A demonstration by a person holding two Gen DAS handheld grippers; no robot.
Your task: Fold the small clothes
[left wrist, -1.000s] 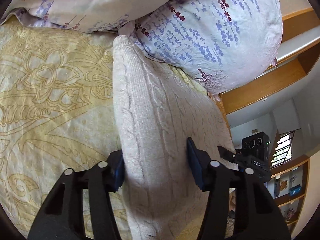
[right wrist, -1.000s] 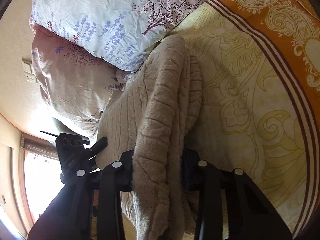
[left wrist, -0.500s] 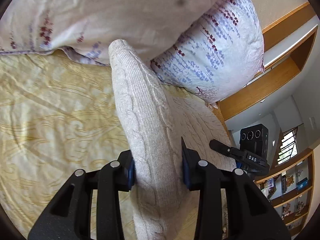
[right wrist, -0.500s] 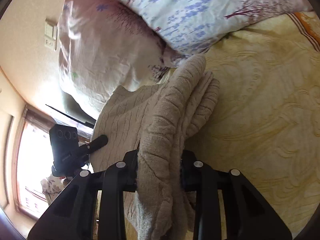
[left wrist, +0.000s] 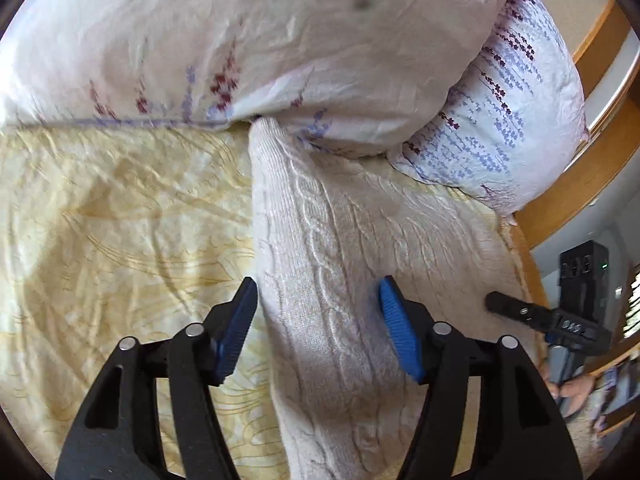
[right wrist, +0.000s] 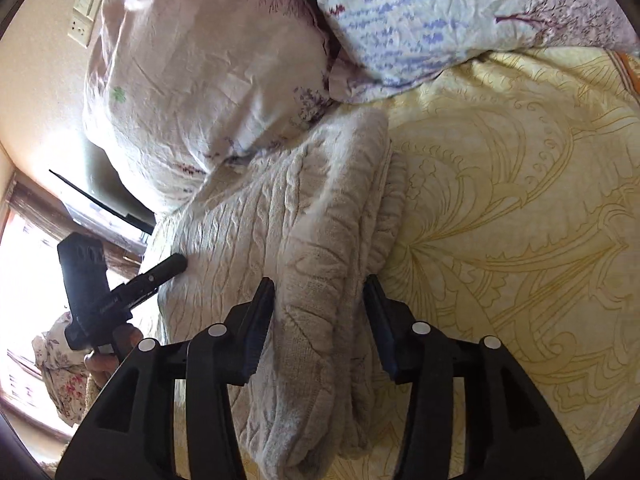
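A cream cable-knit sweater lies folded on the yellow bedspread, its far end against the pillows. My left gripper is open, its blue-padded jaws standing either side of the sweater's folded left edge. In the right wrist view the sweater shows as a thick folded stack. My right gripper is open, its jaws astride the stack's right edge. Each gripper shows in the other's view: the right one and the left one, both resting at the sweater's sides.
Two floral pillows lie at the head of the bed, touching the sweater's far end. A wooden bed frame runs on the right. A wall socket is on the wall. The patterned bedspread stretches to the right.
Both grippers were shut on the sweater's folded edges and have opened. The sweater has dropped from its raised, pinched ridge and now lies flatter on the bed.
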